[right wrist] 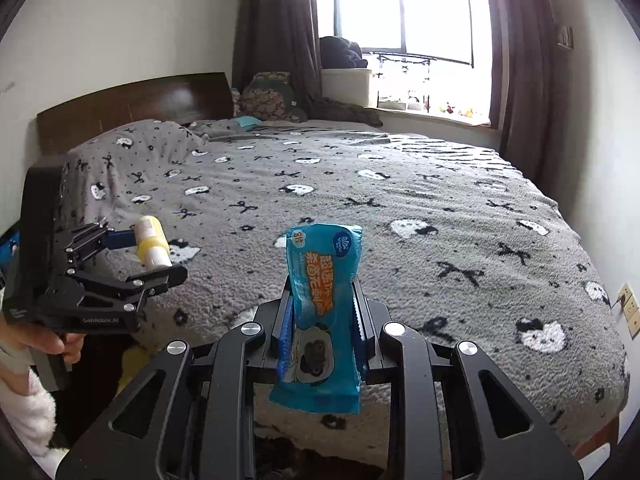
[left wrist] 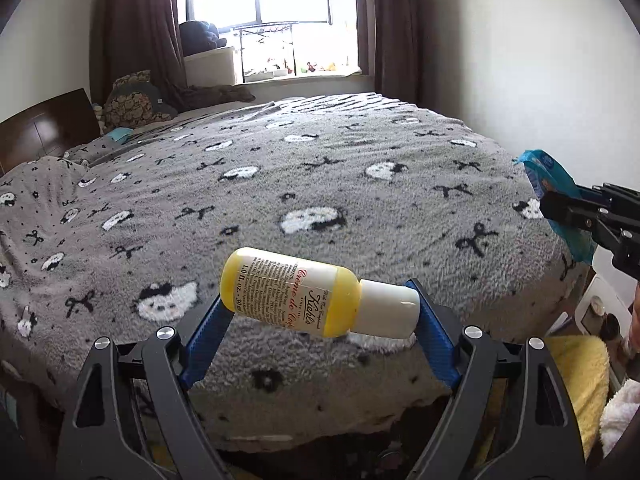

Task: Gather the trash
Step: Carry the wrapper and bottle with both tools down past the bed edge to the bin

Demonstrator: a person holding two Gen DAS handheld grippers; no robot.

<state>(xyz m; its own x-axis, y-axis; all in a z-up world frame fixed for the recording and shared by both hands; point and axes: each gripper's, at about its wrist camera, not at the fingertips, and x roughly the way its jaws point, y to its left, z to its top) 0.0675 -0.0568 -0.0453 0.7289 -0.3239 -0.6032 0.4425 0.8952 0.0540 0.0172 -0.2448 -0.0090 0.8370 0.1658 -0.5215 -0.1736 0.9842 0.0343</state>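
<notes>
My left gripper is shut on a small yellow lotion bottle with a white cap, held sideways above the near edge of the bed. It also shows in the right wrist view, the bottle at the left. My right gripper is shut on a blue tissue packet that stands upright between the fingers. The packet and the right gripper also show at the right edge of the left wrist view.
A wide bed with a grey fleece blanket with cat and bow prints fills both views. A dark headboard and pillows stand at the far left. A window with dark curtains is behind. Yellow and white fabric lies low right.
</notes>
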